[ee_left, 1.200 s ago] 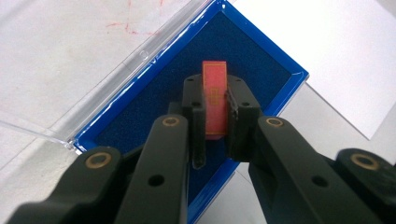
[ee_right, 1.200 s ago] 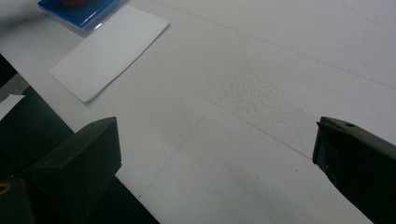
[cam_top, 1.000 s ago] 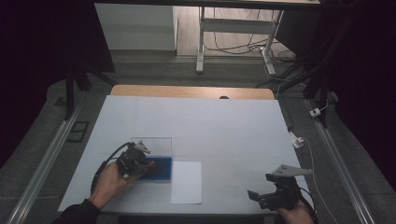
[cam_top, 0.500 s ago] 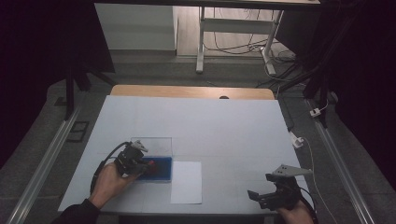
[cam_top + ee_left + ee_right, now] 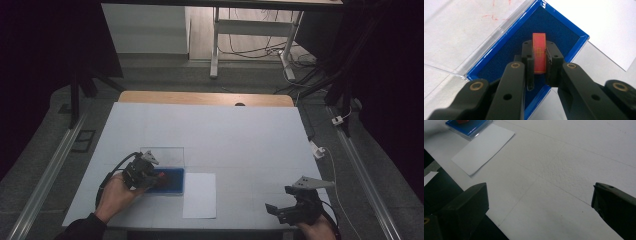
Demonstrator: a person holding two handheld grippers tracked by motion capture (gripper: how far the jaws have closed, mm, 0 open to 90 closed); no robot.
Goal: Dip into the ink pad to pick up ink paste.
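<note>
The left gripper (image 5: 539,62) has its jaws closed on one red block (image 5: 539,53), a flat oblong with a thin gold line pattern on its face. In the left gripper view the block stands between the two black jaws, its long axis running along them and pointing away from the camera, its far end just past the jaw tips. A pad presses each narrow side, so the printed face looks up at the camera.

Under the block lies one blue tray (image 5: 564,30), lined with dark blue felt and turned cornerwise in that view. Its clear lid (image 5: 461,50) lies open flat beside it on the bench (image 5: 611,22). Faint red marks show on the surface under the lid.

In the high view the left gripper (image 5: 141,172) sits over the tray's (image 5: 175,186) left part, near the front left of the bench (image 5: 225,135). One white sheet (image 5: 200,195) lies just right of the tray, touching or nearly touching it.

The right gripper (image 5: 295,207) rests well apart at the front right edge. In the right gripper view its jaws stand wide open with nothing between them, over bare bench (image 5: 564,170); the sheet (image 5: 482,147) and tray (image 5: 469,127) lie far off at the upper left.
</note>
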